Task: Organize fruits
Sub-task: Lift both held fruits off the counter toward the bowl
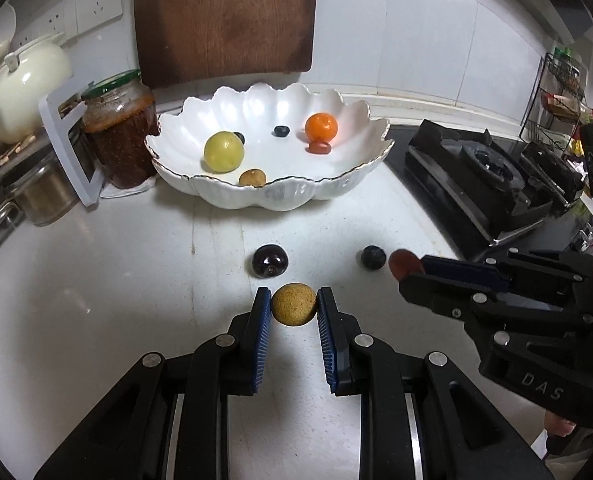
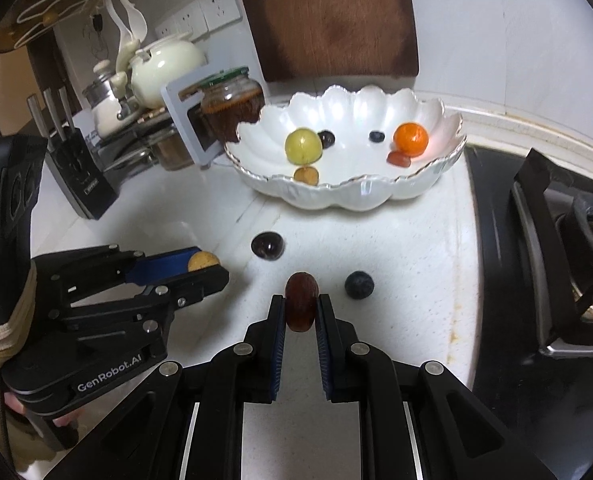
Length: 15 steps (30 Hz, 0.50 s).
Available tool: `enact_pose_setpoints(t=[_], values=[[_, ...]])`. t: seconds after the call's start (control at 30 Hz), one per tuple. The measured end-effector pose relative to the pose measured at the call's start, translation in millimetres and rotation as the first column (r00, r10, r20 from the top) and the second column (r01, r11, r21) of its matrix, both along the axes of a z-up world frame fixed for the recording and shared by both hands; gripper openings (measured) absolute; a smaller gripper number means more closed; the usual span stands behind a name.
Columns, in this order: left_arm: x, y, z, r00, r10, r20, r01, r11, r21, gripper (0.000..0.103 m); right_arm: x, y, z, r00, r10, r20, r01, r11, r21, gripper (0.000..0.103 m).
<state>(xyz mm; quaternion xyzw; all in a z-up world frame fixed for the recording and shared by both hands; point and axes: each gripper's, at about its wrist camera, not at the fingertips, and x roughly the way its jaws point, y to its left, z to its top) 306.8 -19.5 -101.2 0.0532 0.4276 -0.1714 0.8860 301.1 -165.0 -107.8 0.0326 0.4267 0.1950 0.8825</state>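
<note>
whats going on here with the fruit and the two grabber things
A person is sorting fruit into the white scalloped bowl with a tool in each hand. The left tool is shut on a tan round fruit, and the right tool is shut on a reddish-brown fruit. The bowl holds several fruits, among them an orange and a yellow-green fruit. A dark cherry and a blueberry lie on the counter.

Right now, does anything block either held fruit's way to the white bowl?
Nothing visible does. The longan and red date are held above the counter; the dark cherry and blueberry lie low before the bowl.
</note>
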Motion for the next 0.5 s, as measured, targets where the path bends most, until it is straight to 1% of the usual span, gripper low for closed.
enact_pose_setpoints(t=[0.27, 0.5], values=[[-10, -3, 21, 0.999, 0.034, 0.038, -0.034, 0.999, -0.016, 0.024, -7, -9, 21, 0.998, -0.01, 0.057, 0.009, 1.0, 0.01, 0.016], [-13, -9, 45, 0.994, 0.058, 0.089, -0.056, 0.998, -0.021, 0.024, -9, -18, 43, 0.994, -0.021, 0.111, 0.017, 0.999, 0.03, 0.016]])
